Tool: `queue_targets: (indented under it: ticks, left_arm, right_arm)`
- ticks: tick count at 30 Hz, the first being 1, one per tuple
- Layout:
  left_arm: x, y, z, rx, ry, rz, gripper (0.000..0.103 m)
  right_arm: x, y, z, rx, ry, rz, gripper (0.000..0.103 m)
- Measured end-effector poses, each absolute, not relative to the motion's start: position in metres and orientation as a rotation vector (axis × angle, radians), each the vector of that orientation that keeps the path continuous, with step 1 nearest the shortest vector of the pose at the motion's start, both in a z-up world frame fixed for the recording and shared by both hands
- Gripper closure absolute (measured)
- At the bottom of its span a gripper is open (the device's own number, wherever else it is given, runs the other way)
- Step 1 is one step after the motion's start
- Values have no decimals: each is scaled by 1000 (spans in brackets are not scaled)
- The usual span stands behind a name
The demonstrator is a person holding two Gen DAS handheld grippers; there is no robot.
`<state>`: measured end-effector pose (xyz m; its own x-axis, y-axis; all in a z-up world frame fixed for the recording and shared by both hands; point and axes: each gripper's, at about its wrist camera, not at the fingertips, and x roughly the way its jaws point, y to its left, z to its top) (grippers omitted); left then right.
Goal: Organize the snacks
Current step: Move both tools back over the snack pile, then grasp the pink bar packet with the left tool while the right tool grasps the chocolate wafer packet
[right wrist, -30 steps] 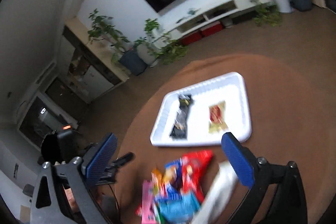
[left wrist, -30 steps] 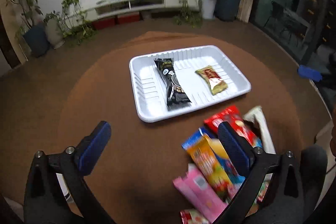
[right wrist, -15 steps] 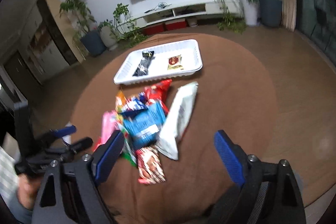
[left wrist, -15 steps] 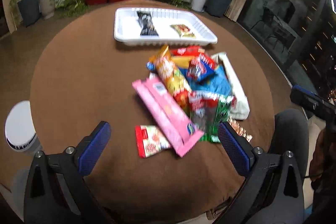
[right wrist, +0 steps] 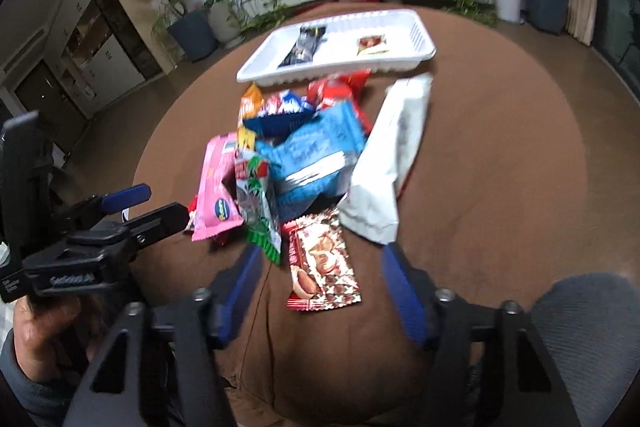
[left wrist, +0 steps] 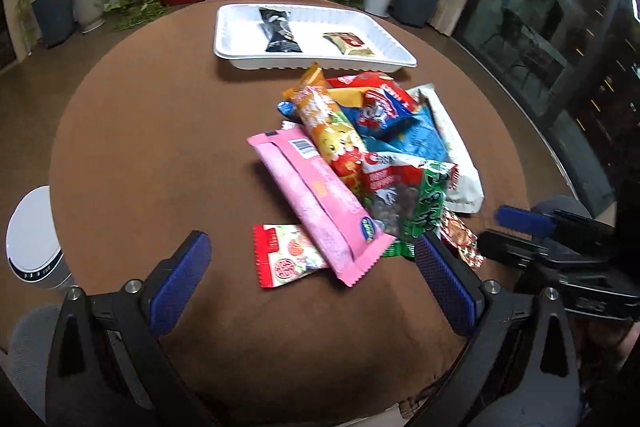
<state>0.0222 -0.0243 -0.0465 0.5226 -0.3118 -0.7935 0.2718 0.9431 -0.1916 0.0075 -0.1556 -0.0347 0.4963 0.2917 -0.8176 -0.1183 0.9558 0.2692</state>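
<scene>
A white tray (left wrist: 394, 45) at the far side of the round brown table holds a black snack bar (left wrist: 278, 35) and a small red-gold packet (left wrist: 349, 43). A pile of snack packs lies nearer: a pink pack (left wrist: 320, 203), an orange pack (left wrist: 324, 119), a blue pack (right wrist: 316, 155), a long white pack (right wrist: 392, 159), a green pack (right wrist: 256, 203). A red strawberry packet (left wrist: 286, 255) lies between my open left gripper's fingers (left wrist: 312, 279). A red-brown biscuit packet (right wrist: 322, 263) lies between my open right gripper's fingers (right wrist: 320, 291). Both grippers are empty.
The tray also shows in the right wrist view (right wrist: 416, 61). A white round stool (left wrist: 30, 235) stands left of the table. A grey chair back (right wrist: 580, 327) is at the near right. Plants and a TV bench line the far wall.
Both grippers have pulled back from the tray toward the near table edge and dropped lower. The whole snack pile is now in view in front of them.
</scene>
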Motion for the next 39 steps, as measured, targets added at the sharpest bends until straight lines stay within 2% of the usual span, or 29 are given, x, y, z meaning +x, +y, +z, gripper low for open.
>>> queue_targets:
  ticks: [4,10,14,15,21,23,28,33,37,39]
  left_arm:
    - [23,-20,-50,-48,972,-349,2]
    - [30,-17,-51,-48,985,-346,15]
    - [36,-22,-52,-44,1007,-351,16]
    - [38,-24,-52,-42,1014,-355,16]
    - [56,-37,-55,-7,1055,-355,16]
    - [64,-39,-57,-10,1077,-360,16]
    - [82,-39,-67,-1,1116,-338,16]
    - [91,-34,-74,-32,1145,-371,35]
    - [95,-30,-74,-37,1150,-381,66]
    - [97,-27,-73,-56,1147,-397,69]
  right_arm:
    - [15,-147,-44,122,1063,259,47]
    - [22,-142,-59,41,1123,229,49]
    - [18,-139,-63,-10,1123,226,55]
    - [18,-139,-62,-17,1120,224,60]
    - [14,-145,-59,5,1116,239,61]
    - [14,-147,-58,4,1123,247,67]
    - [14,-147,-59,-7,1139,246,67]
    - [14,-147,-58,4,1143,248,61]
    - [12,-145,-55,4,1140,256,58]
    - [12,-145,-52,4,1133,254,56]
